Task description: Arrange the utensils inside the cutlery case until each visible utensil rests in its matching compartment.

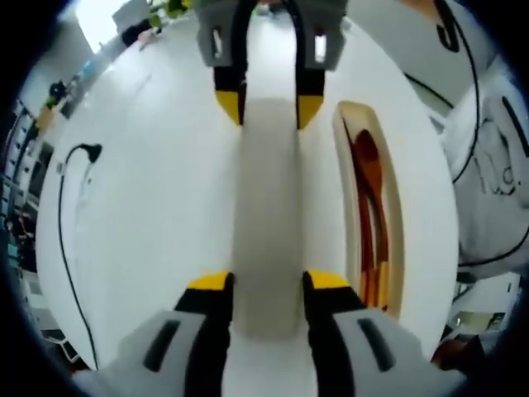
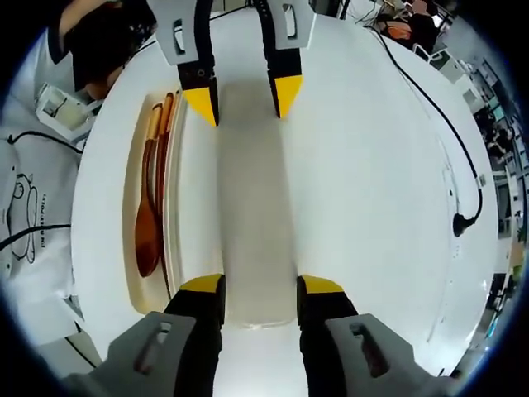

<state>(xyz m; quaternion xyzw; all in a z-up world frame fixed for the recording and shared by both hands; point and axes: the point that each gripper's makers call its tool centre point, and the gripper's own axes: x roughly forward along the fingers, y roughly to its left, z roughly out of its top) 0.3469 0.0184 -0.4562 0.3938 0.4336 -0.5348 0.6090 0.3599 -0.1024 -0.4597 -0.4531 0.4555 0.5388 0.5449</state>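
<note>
The left gripper [image 1: 266,285] and right gripper [image 2: 260,289] face each other across the white surface [image 1: 157,215], each with jaws parted just enough to straddle one end of the long white lid [image 1: 269,215], which they appear to pinch from opposite ends, probably to carry it level. Just beside the lid lies the open case [image 2: 136,289], its wooden utensils [image 2: 150,207] resting lengthwise in one compartment. The lid likely belongs over it.
</note>
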